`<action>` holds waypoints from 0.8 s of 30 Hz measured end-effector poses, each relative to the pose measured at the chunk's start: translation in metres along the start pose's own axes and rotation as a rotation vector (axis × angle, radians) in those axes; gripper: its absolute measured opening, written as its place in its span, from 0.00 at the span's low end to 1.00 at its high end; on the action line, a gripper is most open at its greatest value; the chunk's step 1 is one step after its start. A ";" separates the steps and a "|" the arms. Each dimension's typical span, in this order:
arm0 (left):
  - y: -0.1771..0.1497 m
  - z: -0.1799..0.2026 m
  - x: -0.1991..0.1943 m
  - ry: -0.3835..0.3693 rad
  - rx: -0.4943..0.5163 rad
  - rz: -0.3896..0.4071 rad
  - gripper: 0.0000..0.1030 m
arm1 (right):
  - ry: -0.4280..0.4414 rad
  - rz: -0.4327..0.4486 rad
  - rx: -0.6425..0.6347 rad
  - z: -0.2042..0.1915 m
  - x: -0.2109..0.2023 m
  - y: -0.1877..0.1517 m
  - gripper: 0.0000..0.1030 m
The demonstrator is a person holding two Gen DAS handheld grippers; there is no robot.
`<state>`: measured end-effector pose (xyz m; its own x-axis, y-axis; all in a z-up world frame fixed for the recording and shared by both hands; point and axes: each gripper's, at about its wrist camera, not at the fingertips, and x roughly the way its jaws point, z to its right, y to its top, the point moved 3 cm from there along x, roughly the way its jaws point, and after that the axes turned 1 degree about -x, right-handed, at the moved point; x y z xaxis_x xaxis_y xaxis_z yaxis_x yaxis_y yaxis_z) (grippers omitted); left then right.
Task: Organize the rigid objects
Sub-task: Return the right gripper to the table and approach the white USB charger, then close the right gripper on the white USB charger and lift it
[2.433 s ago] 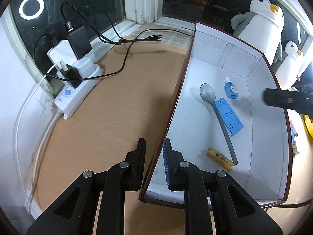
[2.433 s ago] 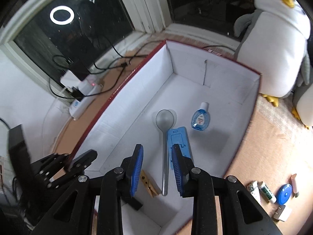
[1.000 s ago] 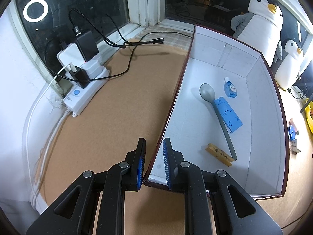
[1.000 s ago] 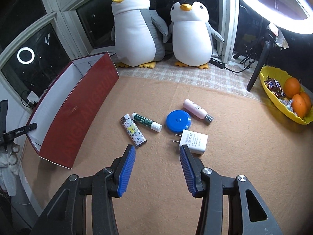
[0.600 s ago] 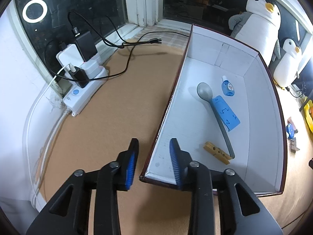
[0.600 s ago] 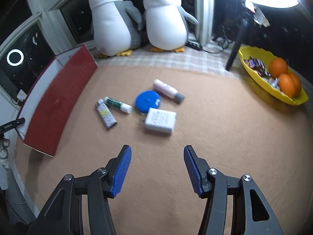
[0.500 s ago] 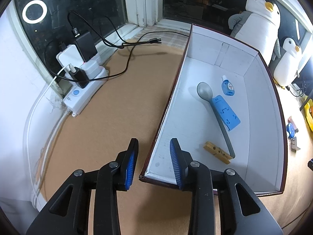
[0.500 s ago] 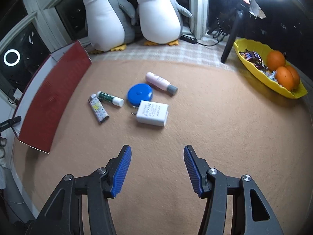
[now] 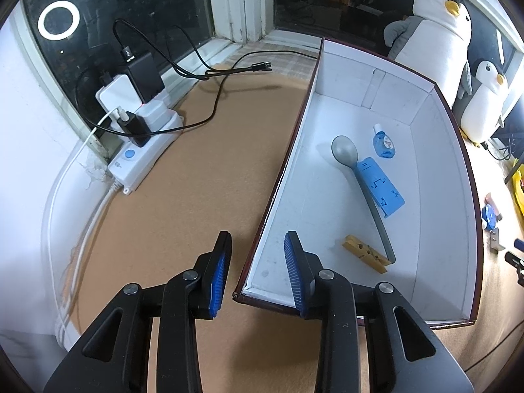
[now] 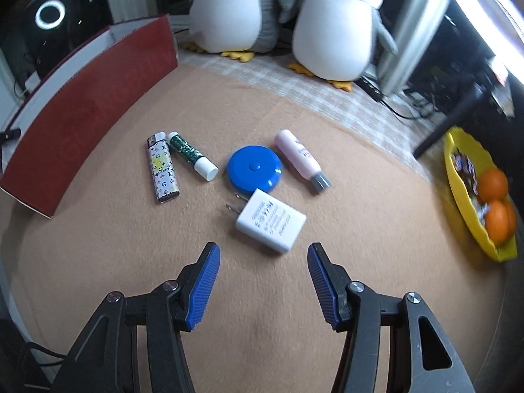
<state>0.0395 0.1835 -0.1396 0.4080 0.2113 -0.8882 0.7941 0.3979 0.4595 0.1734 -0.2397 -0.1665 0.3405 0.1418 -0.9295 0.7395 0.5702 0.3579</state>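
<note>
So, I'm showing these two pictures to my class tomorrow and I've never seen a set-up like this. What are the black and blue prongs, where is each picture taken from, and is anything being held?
The prongs are hand-held claws: a person carries one in each hand, with a camera on each looking along its fingers.

One picture looks down from the left claw. It straddles the corner wall of a box, red outside and white inside; its pads have just opened off that wall. Inside lie a grey spoon, a blue flat plastic piece, a small blue bottle and a wooden clothespin.

The other looks down from the right claw. It is open and empty, above a white charger plug. Beyond that lie a blue round case, a pink tube, a green stick and a patterned lighter.

Nothing is held.
</note>
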 end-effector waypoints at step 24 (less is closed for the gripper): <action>0.000 0.002 0.003 0.039 0.002 -0.006 0.31 | 0.007 -0.070 -0.183 -0.004 0.033 0.023 0.38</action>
<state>0.0415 0.1822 -0.1420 0.3852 0.2439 -0.8900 0.7973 0.3978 0.4541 0.1992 -0.2191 -0.1891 0.2872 0.1019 -0.9524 0.6432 0.7163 0.2706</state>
